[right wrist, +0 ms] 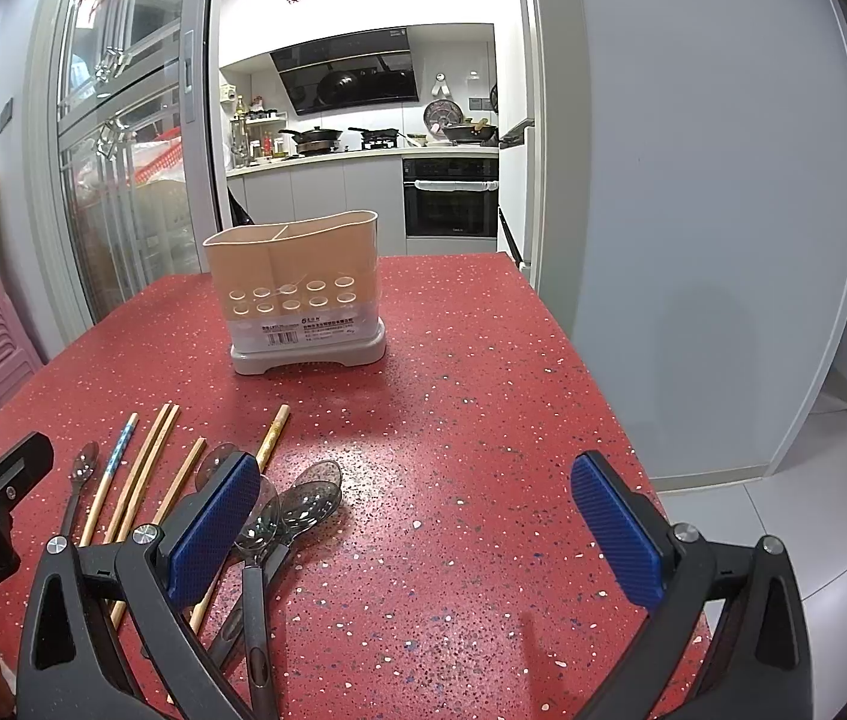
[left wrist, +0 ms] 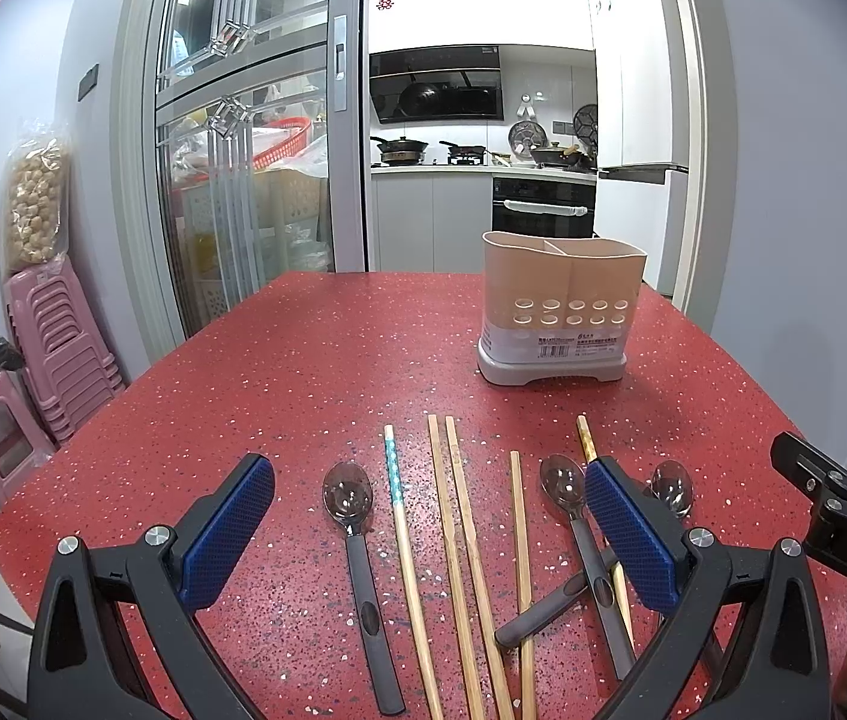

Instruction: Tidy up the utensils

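Everything I place here goes by the beige utensil holder, which stands upright toward the far side of the red speckled table, its two compartments showing nothing inside.

My left gripper hangs wide open, gripping nothing, above the utensils lying nearer to me than the holder. Furthest left of the holder lies a clear spoon with a grey handle. Just right of it sits the blue-patterned chopstick, then a pair of plain wooden chopsticks side by side, then a single shorter one. Closest to in line with the holder, two more spoons cross handles, with a gold-tipped chopstick beside them.

My right gripper is also spread wide and empty, hovering over bare table nearer me than the holder and to its right.
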Demonstrator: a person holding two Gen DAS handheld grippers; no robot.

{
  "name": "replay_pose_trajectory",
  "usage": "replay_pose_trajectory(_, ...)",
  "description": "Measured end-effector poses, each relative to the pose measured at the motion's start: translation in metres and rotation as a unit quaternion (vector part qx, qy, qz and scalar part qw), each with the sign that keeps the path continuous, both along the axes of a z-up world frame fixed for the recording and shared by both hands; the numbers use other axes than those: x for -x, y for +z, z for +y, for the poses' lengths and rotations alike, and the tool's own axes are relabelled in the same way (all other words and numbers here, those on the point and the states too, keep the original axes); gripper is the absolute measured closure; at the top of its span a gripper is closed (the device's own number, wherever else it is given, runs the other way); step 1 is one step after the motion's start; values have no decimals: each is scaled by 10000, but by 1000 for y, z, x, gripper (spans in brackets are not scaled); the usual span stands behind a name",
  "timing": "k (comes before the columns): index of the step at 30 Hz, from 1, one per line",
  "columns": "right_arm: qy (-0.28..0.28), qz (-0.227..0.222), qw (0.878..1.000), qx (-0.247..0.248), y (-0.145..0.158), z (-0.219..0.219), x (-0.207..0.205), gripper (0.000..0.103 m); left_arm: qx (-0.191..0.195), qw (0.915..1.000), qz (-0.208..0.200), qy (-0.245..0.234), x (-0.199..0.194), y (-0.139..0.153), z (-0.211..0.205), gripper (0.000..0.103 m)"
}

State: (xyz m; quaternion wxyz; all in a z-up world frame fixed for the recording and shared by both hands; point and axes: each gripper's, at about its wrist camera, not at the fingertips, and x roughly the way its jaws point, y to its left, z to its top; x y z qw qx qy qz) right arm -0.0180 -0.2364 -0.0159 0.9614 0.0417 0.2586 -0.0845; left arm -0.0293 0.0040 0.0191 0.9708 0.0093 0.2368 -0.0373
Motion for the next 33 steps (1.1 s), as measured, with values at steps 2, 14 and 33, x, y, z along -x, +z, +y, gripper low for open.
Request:
replay_pose_trajectory(2,-2,2,10000,-1,0,0,0,0,3,10000,-3,-1,0,0,0,0)
replay_pose_trajectory(14,3,49,10000,-17,0,1,-1,0,23,10000,46,42,0,-1,2,0)
replay_pose_trajectory(33,1149,1597,9786,-602,-7,-2,-51,1,317,9812,1854,426,-64,-35,54,0)
